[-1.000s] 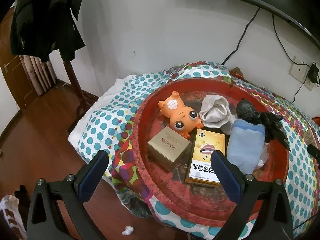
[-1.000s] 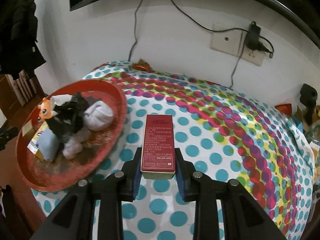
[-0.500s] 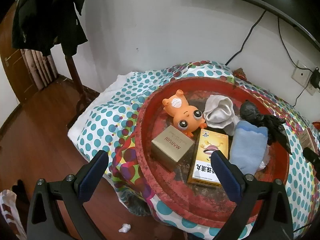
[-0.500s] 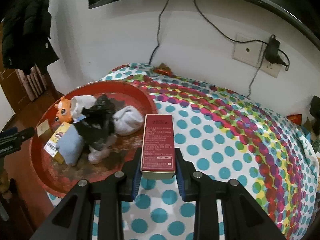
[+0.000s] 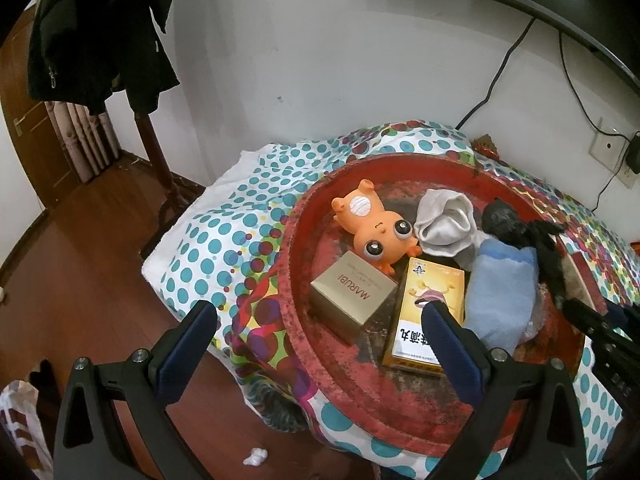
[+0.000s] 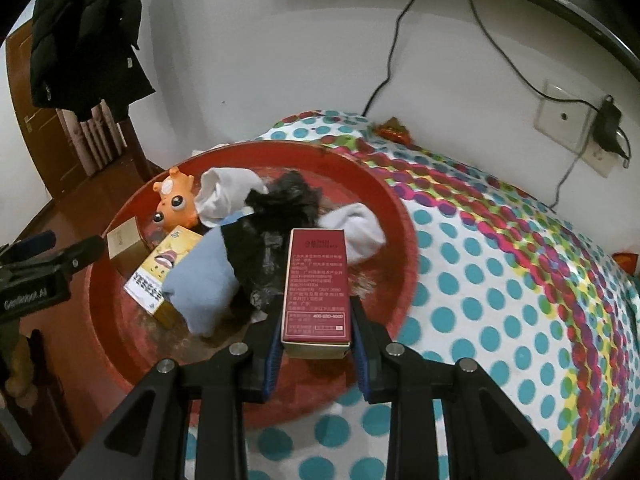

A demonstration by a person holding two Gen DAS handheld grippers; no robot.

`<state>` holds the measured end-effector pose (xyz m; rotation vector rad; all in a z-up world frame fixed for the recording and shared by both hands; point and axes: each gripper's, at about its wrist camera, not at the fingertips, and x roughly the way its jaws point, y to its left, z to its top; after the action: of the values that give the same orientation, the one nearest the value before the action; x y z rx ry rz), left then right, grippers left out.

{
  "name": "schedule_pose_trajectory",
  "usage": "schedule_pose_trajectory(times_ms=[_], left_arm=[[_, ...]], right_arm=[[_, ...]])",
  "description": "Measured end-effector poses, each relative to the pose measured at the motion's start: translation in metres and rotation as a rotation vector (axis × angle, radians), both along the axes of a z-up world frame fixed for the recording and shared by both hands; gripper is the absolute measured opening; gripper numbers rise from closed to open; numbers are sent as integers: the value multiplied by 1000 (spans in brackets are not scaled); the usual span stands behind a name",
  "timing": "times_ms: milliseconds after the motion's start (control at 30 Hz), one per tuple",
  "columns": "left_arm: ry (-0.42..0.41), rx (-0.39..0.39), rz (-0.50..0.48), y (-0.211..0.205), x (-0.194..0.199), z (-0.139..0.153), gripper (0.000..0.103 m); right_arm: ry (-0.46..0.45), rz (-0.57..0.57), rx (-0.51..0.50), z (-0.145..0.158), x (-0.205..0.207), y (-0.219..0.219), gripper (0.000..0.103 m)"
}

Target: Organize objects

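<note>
My right gripper (image 6: 316, 320) is shut on a dark red box (image 6: 316, 284) and holds it above the near right part of a round red tray (image 6: 400, 216). The tray (image 5: 400, 400) holds an orange toy (image 5: 376, 232), a gold box (image 5: 352, 296), a yellow box (image 5: 424, 316), a light blue sock (image 5: 504, 296), a white sock (image 5: 444, 224) and a black bag (image 5: 520, 228). My left gripper (image 5: 320, 336) is open and empty, just in front of the tray's left edge. It also shows at the left of the right wrist view (image 6: 52, 252).
The tray sits on a polka-dot cloth (image 6: 520, 280) over a table by the wall. A wall socket with a plug (image 6: 576, 124) and cables are behind. A coat rack with a dark jacket (image 5: 100, 32) stands on the wooden floor (image 5: 80, 280) to the left.
My right gripper has carried the red box leftward, from over the cloth to over the tray. My left gripper has shifted slightly, staying open.
</note>
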<state>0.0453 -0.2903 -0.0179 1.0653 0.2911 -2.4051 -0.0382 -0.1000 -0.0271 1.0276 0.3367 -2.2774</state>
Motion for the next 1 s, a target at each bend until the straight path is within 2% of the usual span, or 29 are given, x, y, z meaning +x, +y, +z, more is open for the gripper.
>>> schedule_pose_trajectory(times_ms=[433, 633, 700, 767, 1000], left_arm=[[6, 31, 13, -7, 3, 0, 102], [2, 39, 10, -8, 2, -1, 102], [1, 42, 2, -7, 1, -2, 102], [-2, 39, -7, -4, 0, -2, 102], [13, -31, -75, 14, -1, 2, 102]], right_arm=[[-4, -2, 0, -3, -22, -56, 30], [-9, -26, 5, -5, -25, -62, 31], [-12, -28, 15, -6, -23, -62, 37], [-11, -25, 20, -5, -20, -58, 57], [15, -36, -6, 8, 1, -36, 69]])
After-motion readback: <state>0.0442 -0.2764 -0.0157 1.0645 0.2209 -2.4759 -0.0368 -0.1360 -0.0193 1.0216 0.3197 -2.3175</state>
